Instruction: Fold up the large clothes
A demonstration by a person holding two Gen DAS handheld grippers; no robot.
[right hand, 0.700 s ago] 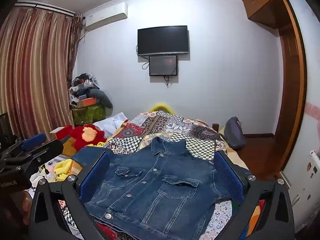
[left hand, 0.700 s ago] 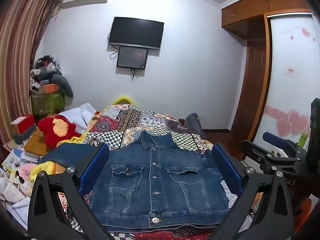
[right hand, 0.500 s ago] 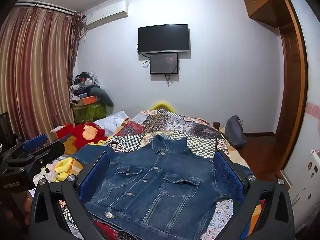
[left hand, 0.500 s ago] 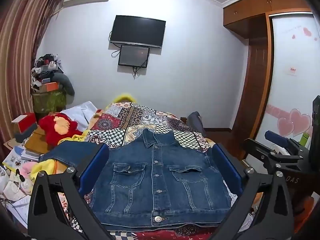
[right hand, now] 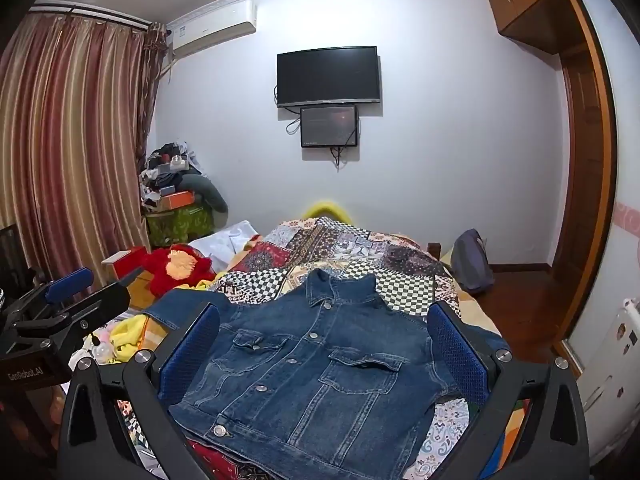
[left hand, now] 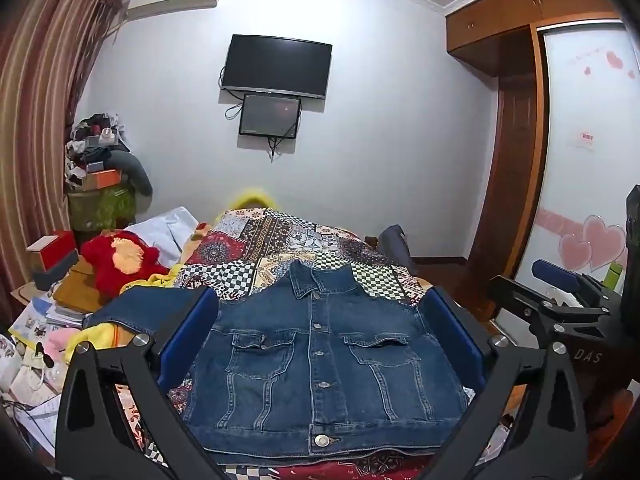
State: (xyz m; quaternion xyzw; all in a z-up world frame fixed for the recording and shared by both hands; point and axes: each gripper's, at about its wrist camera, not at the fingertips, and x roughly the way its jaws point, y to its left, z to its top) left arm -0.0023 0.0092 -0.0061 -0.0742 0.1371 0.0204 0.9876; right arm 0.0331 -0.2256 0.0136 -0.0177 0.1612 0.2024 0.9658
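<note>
A blue denim jacket [left hand: 320,364] lies buttoned and face up on the patchwork bedspread [left hand: 288,240], collar pointing away from me. One sleeve [left hand: 148,308] stretches out to the left. The jacket also shows in the right wrist view [right hand: 316,364]. My left gripper [left hand: 320,332] is open and empty, held above the near hem with its blue pads on either side of the jacket. My right gripper [right hand: 324,344] is open and empty, above the jacket's right half. The right gripper shows at the right edge of the left wrist view [left hand: 560,292], and the left gripper at the left edge of the right wrist view [right hand: 60,304].
A red plush toy [left hand: 120,260], yellow cloth [left hand: 88,336] and books lie piled left of the bed. A grey backpack [right hand: 472,260] sits at the bed's far right corner. A wardrobe with sliding doors [left hand: 580,160] stands at the right. A TV [left hand: 276,64] hangs on the far wall.
Both grippers have tilted slightly, so the jacket sits a little lower in each view. Both stay open. The jacket has not moved.
</note>
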